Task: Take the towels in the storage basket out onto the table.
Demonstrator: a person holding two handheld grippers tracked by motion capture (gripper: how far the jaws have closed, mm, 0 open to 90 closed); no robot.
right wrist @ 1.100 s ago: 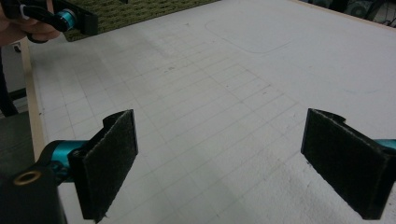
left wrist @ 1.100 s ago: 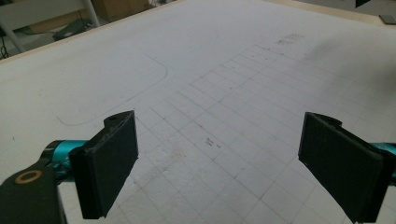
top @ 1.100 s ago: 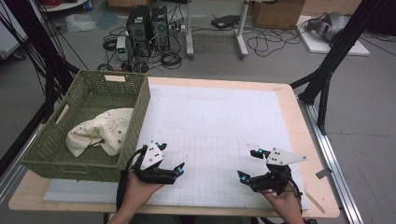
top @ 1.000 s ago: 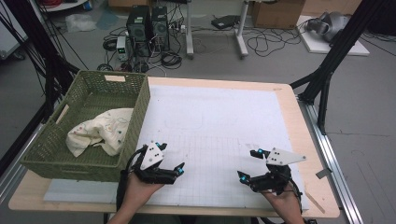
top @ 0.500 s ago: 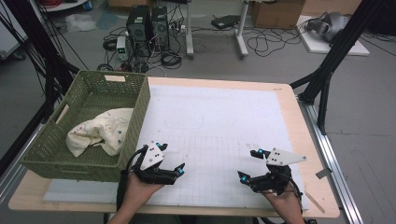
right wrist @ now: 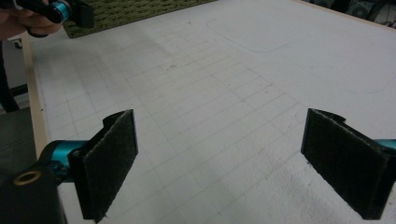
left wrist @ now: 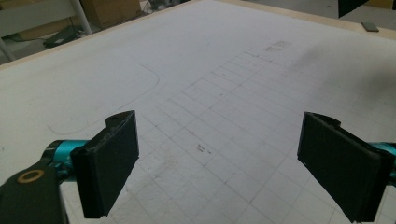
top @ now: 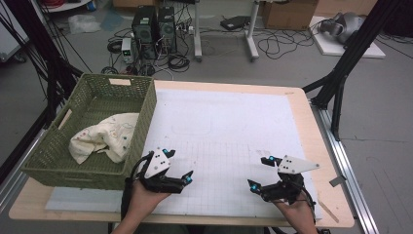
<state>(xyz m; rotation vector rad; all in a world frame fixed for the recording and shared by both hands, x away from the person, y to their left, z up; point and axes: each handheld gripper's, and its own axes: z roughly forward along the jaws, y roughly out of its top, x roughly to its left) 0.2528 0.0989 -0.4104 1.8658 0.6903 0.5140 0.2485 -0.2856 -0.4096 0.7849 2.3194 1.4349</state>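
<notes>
The left tool [top: 178, 166] hangs just above the white gridded sheet [top: 224, 126], close to the near right corner of the green woven basket [top: 92, 168]. Its two black jaws stand wide apart with nothing between them; in the left gripper view the left tool [left wrist: 219, 163] frames bare grid lines and a faint curved pencil mark. The right tool [top: 259, 172] sits well to the right of the basket, over the near part of the same sheet, and its jaws are likewise spread wide and hold nothing. In the right gripper view the right tool [right wrist: 219, 163] looks across the sheet toward the basket's green wall [right wrist: 140, 9], with the person's left hand [right wrist: 23, 21] at the upper left corner.

A cream cloth [top: 104, 139] with small printed spots lies crumpled inside the basket, against its right wall and touched by neither tool. The basket stands on the left end of the bench [top: 311, 122], its long side running along the sheet's left edge. Beyond the basket's far end, on the floor, stand two computer towers [top: 153, 29] among loose cables.
</notes>
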